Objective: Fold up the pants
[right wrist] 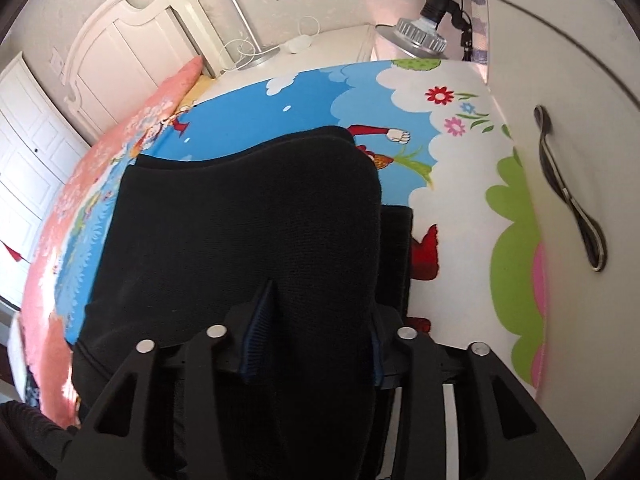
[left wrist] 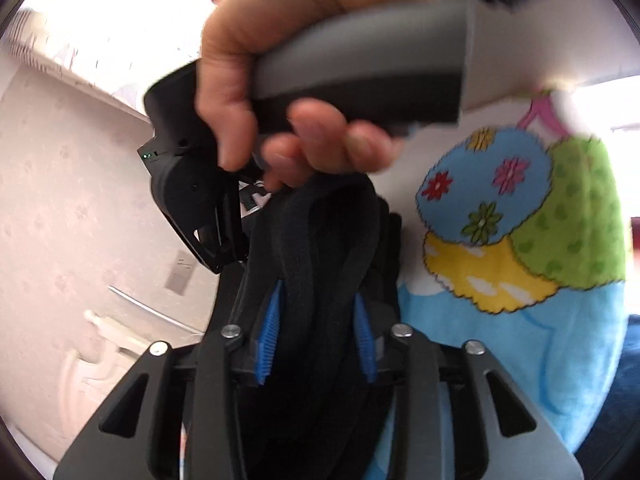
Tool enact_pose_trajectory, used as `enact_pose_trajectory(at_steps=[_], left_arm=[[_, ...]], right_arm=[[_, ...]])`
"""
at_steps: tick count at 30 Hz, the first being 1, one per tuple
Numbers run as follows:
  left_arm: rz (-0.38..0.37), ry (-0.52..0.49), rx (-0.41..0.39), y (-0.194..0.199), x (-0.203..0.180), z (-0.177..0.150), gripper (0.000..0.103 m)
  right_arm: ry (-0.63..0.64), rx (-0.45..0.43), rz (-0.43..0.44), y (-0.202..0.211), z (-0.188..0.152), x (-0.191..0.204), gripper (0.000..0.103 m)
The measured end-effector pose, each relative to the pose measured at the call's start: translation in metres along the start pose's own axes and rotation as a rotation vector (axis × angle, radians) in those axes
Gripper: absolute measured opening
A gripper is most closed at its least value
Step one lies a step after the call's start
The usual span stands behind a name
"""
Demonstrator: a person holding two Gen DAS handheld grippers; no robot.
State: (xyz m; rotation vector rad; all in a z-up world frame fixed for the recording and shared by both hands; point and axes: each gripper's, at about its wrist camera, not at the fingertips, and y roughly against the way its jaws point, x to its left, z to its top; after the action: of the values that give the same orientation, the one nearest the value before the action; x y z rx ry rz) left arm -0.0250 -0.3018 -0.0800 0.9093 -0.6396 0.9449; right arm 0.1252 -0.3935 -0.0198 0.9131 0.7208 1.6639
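Note:
The black pants (right wrist: 248, 216) lie in layers on the cartoon-print bed sheet (right wrist: 312, 88), filling the middle of the right wrist view. My right gripper (right wrist: 316, 332) is shut on a thick fold of the pants, blue pads pressed into the cloth. In the left wrist view my left gripper (left wrist: 318, 332) is shut on a bunched fold of the same black pants (left wrist: 320, 248), held up off the bed. Just beyond it a hand holds the other gripper (left wrist: 360, 76), its black body close to the fabric.
A white wardrobe door (right wrist: 560, 80) with a dark handle (right wrist: 568, 196) stands at the right of the bed. A pink quilt (right wrist: 100, 168) lies along the left. A white headboard (right wrist: 120, 40), nightstand and lamp (right wrist: 420, 32) are at the far end.

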Motion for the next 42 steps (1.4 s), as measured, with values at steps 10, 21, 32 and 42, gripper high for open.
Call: enact_pose_trajectory(at_steps=[10, 21, 32, 42], left_arm=[[0.004, 0.293, 0.058, 0.075, 0.082, -0.106, 0.055], [-0.031, 0.184, 0.136, 0.057, 0.071, -0.147, 0.013], [-0.379, 0.754, 0.051, 0.038, 0.197, -0.137, 0.019], [-0.598, 0.822, 0.198, -0.130, 0.237, -0.033, 0.014]], right_arm=[[0.120, -0.176, -0.206, 0.073, -0.020, 0.054, 0.050], [0.138, -0.191, -0.487, 0.025, -0.078, 0.083, 0.051], [0.052, -0.293, -0.469, 0.028, -0.092, 0.073, 0.058], [-0.061, -0.263, -0.434, 0.025, -0.093, 0.062, 0.076]])
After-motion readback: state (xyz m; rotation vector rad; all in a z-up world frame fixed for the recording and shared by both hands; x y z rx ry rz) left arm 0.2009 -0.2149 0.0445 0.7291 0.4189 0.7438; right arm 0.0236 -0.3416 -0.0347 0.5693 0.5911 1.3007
